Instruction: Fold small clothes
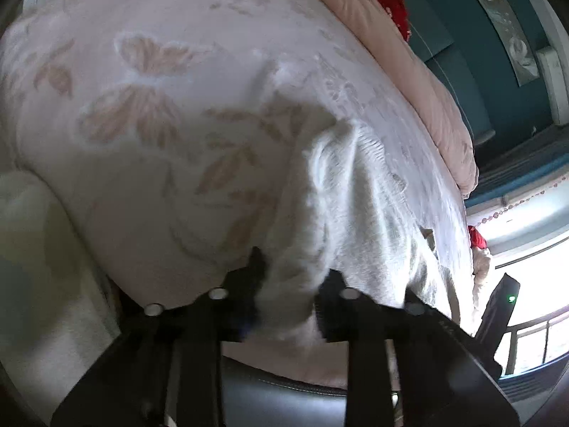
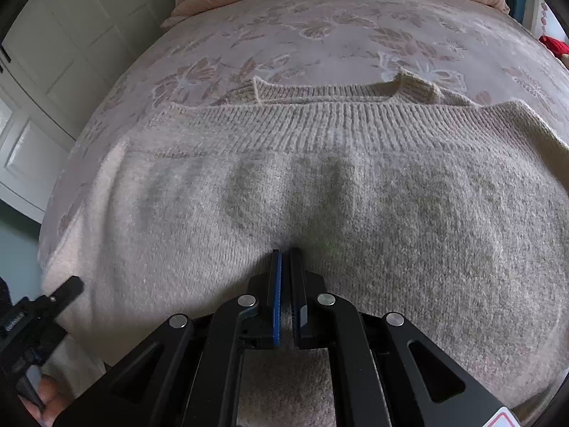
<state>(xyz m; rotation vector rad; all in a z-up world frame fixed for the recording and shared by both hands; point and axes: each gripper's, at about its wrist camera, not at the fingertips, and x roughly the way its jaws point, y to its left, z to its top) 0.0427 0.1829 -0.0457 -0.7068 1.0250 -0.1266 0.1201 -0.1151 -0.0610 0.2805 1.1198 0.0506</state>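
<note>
A cream knitted sweater (image 2: 284, 185) lies on the bed, its ribbed hem (image 2: 320, 124) folded toward the far side over another ribbed edge. My right gripper (image 2: 286, 254) is shut, its fingertips pressed against the knit near the sweater's middle; whether it pinches fabric I cannot tell. My left gripper (image 1: 290, 277) is shut on a bunched part of the same sweater (image 1: 348, 192), which rises from the jaws and drapes to the right. The left gripper (image 2: 53, 302) also shows at the sweater's left edge in the right wrist view.
The bed has a pale pink cover with butterfly patterns (image 1: 149, 106). A pink duvet (image 1: 409, 71) is bunched at the far side, with a red item (image 1: 391, 3) near it. White cupboard doors (image 2: 53, 71) stand to the left. A window with a railing (image 1: 533, 331) is at right.
</note>
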